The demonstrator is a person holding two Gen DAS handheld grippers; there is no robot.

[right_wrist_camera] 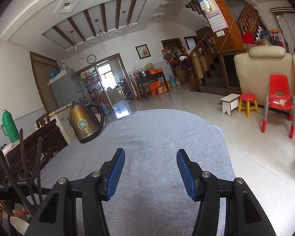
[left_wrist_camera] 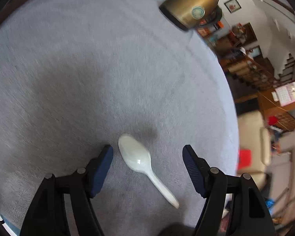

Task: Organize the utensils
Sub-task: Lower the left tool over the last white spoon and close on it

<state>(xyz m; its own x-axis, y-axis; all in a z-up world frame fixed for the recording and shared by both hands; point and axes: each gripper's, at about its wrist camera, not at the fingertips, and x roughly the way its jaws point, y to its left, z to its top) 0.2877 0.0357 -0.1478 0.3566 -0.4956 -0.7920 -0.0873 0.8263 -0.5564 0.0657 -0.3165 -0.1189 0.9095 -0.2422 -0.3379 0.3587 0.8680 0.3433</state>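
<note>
A white plastic spoon (left_wrist_camera: 141, 161) lies on the grey cloth-covered table (left_wrist_camera: 88, 78), bowl toward the far side, handle pointing near-right. My left gripper (left_wrist_camera: 147, 151) is open and hovers just above it, with the spoon between its blue pads (left_wrist_camera: 101, 169). My right gripper (right_wrist_camera: 150, 157) is open and empty above the table, facing the room. At the lower left of the right wrist view, several dark utensil handles (right_wrist_camera: 23, 169) stick up and a white spoon tip (right_wrist_camera: 19, 225) shows beside the left hand.
A brass-coloured electric kettle (left_wrist_camera: 190, 5) stands at the table's far edge; it also shows in the right wrist view (right_wrist_camera: 84, 122). The table edge (left_wrist_camera: 232, 106) curves on the right. Beyond it are a red chair (right_wrist_camera: 279, 102), stools and a beige sofa (right_wrist_camera: 265, 72).
</note>
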